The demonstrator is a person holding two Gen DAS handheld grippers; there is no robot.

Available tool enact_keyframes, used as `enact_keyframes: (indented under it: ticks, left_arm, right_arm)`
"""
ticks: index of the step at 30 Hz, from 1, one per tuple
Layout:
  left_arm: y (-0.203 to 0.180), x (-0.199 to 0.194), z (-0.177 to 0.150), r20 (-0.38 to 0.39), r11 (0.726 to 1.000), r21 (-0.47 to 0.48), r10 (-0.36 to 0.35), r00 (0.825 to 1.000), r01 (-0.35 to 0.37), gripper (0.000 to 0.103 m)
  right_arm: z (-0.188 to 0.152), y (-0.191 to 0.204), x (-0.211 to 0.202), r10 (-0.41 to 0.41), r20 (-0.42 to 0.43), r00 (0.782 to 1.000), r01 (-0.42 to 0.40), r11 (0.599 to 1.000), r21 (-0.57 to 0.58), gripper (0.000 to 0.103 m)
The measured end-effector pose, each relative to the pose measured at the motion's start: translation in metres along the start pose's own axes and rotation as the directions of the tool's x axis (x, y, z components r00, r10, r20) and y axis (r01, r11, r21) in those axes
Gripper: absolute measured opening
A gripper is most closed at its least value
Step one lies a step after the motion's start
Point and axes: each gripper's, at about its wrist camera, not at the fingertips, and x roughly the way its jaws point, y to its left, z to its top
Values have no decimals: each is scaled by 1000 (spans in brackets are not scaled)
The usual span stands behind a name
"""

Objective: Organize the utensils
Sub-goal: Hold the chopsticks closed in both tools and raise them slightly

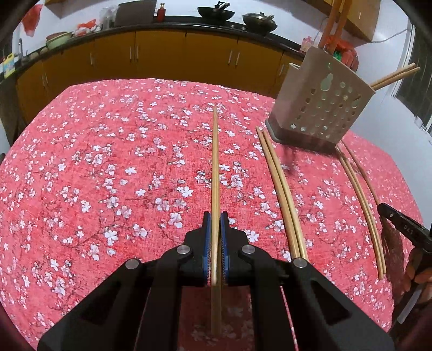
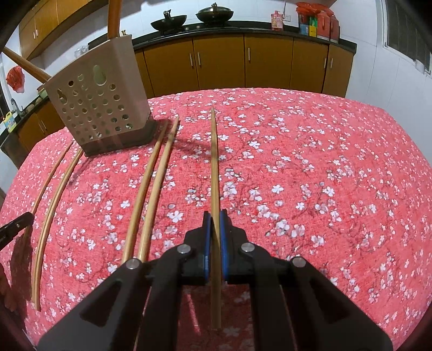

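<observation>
Two tongs, each clenched on one chopstick. Left tongs (image 1: pixel 215 218) grip a chopstick (image 1: pixel 215 167) pointing toward the bench's far edge over the red floral cloth (image 1: pixel 108 162). Right of it, two loose pairs (image 1: pixel 280 194) lie on the bench in front of the perforated holder (image 1: pixel 318 108) near the far edge. Right tongs (image 2: pixel 215 217) pinch another chopstick (image 2: pixel 214 167).

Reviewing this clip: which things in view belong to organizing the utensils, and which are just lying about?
Part of the job:
- left gripper, shut on the left chopstick
- right gripper, shut on the right chopstick
- loose chopsticks
- perforated utensil holder

Just lying about:
- two woks
- red bottle
- red boxes
</observation>
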Motion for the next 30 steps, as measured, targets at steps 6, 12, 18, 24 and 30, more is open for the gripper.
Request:
enact_keyframes:
  ticks: [6, 12, 18, 24, 30]
  left_arm:
    - [1, 0, 0, 0, 1000, -2, -2, 1000, 2, 8]
    - [-1, -1, 0, 0, 1000, -6, -2, 1000, 2, 8]
    - [-1, -1, 1, -1, 1000, -11, -6, 1000, 6, 8]
    - [-1, -1, 1, -1, 1000, -13, -7, 1000, 7, 8]
    - [-1, -1, 1, -1, 1000, -15, -9, 1000, 9, 8]
  right_arm:
    - [0, -1, -1, 4, 0, 1000, -4, 1000, 4, 8]
    - [0, -1, 0, 8, 0, 1000, -8, 1000, 9, 8]
    - [-1, -1, 0, 9, 0, 1000, -9, 1000, 10, 8]
    - [-1, -1, 0, 9, 0, 1000, -9, 1000, 10, 8]
    - [-1, -2, 1, 10, 1, 1000, -10, 1000, 10, 8]
